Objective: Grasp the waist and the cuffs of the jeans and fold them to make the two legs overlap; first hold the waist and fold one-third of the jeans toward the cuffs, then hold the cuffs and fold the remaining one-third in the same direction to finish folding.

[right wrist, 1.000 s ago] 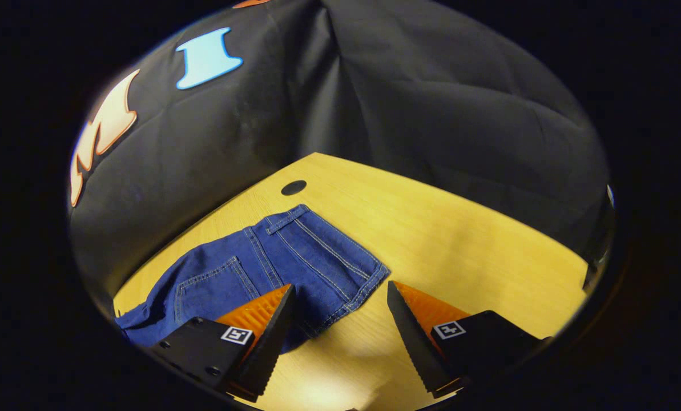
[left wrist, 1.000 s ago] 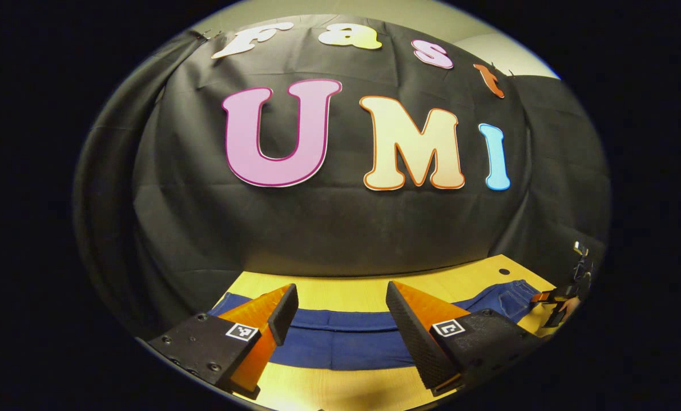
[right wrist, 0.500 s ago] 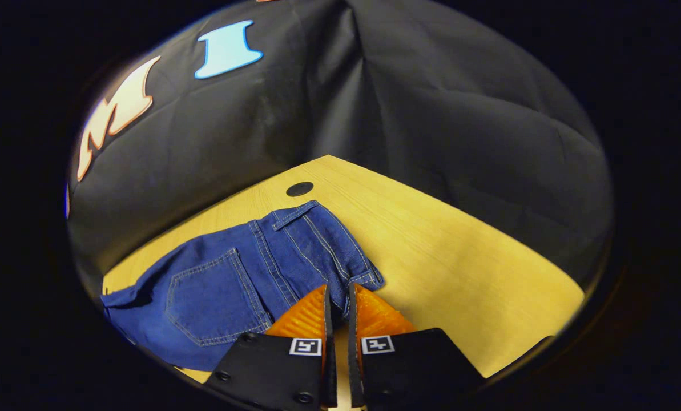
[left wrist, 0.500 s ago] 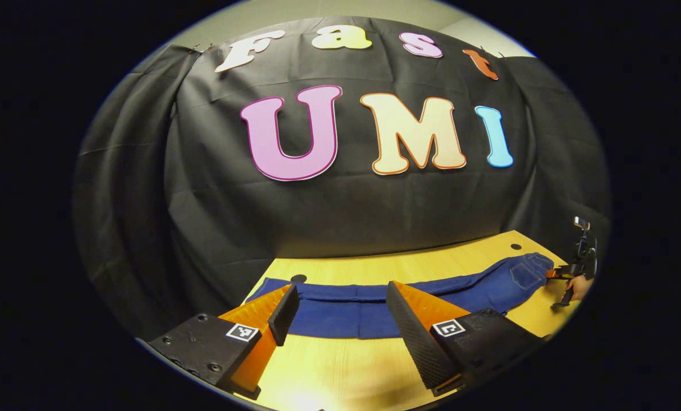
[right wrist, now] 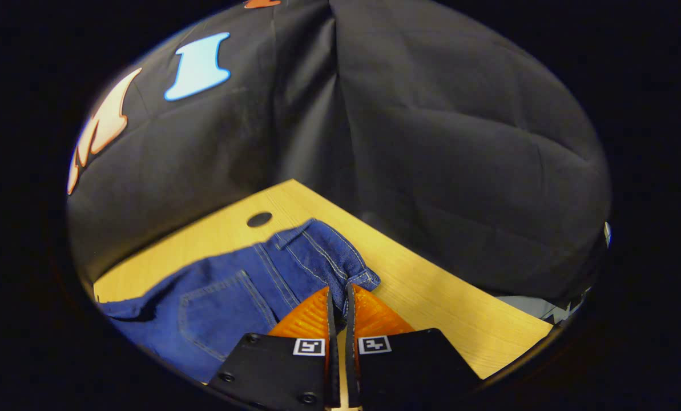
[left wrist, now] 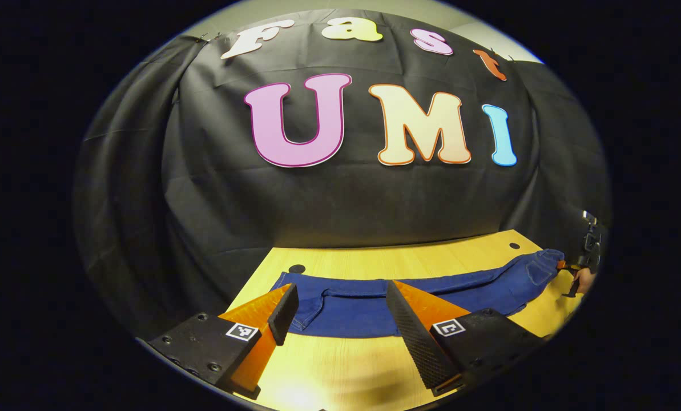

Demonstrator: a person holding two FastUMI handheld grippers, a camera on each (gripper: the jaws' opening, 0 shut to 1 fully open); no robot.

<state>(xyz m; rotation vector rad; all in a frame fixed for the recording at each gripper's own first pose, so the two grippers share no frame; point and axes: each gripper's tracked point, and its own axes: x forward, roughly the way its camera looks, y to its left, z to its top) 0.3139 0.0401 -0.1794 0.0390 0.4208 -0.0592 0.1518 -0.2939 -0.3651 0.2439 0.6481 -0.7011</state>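
- The blue denim jeans (left wrist: 408, 294) lie stretched across the yellow wooden table (left wrist: 340, 365), cuffs left, waist right.
- The right gripper (right wrist: 338, 294) is clamped on the waist edge.
- The left gripper (left wrist: 340, 311) hovers wide open, empty, above the cuffs.
- Risk: a thin pinch could slip off the denim when lifting.

A staged recording booth, not a home: black cloth wall (left wrist: 340, 211) drapes behind and beside a bare pale wooden counter (right wrist: 443, 302) with a cable hole (right wrist: 259, 219).
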